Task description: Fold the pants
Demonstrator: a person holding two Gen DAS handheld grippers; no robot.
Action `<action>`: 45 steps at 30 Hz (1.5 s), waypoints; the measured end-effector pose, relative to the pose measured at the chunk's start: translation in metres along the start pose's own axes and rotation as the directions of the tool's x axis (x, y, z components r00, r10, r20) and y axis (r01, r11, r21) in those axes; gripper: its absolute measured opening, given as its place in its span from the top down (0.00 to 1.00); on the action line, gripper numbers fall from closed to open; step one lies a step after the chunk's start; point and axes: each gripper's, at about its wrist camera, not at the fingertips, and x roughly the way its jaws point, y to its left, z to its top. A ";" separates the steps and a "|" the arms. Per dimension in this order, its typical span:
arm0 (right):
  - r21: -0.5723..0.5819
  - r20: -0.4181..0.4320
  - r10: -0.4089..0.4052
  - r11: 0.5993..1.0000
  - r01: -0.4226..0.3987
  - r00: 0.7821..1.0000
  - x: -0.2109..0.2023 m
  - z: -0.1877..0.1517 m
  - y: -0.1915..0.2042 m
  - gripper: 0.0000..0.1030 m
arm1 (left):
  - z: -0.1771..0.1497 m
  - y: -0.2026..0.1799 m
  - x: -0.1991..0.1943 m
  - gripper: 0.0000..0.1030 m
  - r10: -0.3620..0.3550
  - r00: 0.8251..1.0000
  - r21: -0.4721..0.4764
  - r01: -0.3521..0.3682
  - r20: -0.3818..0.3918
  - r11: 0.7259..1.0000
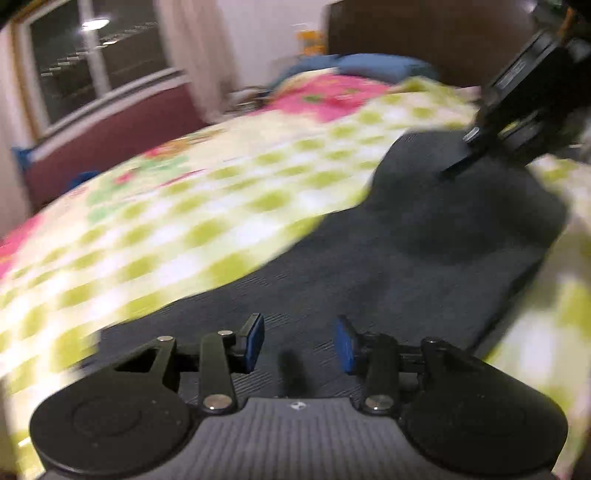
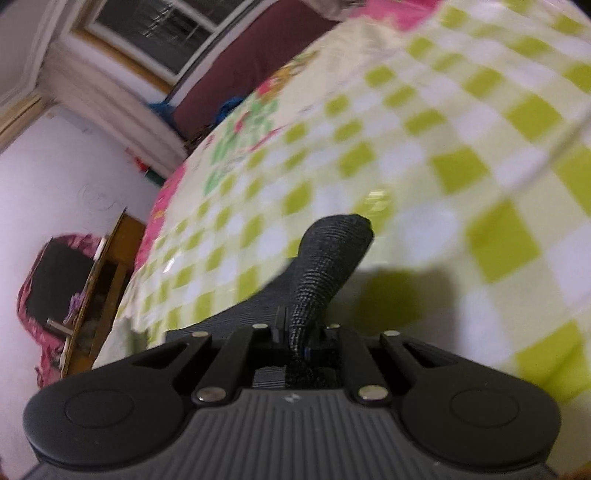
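Bed point(image 1: 155, 229): fills most of the room, covered in a green-and-white checked bedspread point(image 2: 461, 155) with pink floral borders; a dark headboard point(image 1: 424, 33) stands at the far end.

Window point(image 1: 96, 62): set in the wall beyond the bed, dark outside, a pale curtain beside it.

Pants point(image 1: 424, 251): dark ribbed fabric, spread flat across the near part of the bedspread, one end reaching toward the headboard side. A corner of the fabric is drawn up off the bed.

Right gripper point(image 2: 301, 341): fingers together, clamped on that raised fold of the pants point(image 2: 325, 258), which sticks up and forward from between them. In the left view it appears at the upper right, over the far end of the cloth.

Left gripper point(image 1: 300, 341): blue pads point(image 1: 255, 341) apart, nothing between them, hanging just above the near end of the pants.
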 end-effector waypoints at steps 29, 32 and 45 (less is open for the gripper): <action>-0.349 -0.228 -0.056 0.937 -0.027 0.972 0.201 -0.070 0.224 0.91 | -0.080 0.105 -0.049 0.43 0.107 0.994 -0.334 -0.105 -0.014 0.937; -0.417 -0.218 -0.082 0.909 -0.017 0.972 0.200 -0.077 0.234 0.91 | -0.095 0.115 -0.042 0.42 0.114 0.992 -0.359 -0.129 -0.062 0.925; -0.623 -0.221 -0.188 0.782 0.009 0.957 0.228 -0.121 0.274 0.90 | -0.097 0.118 -0.030 0.43 0.044 0.997 -0.404 -0.065 -0.060 0.913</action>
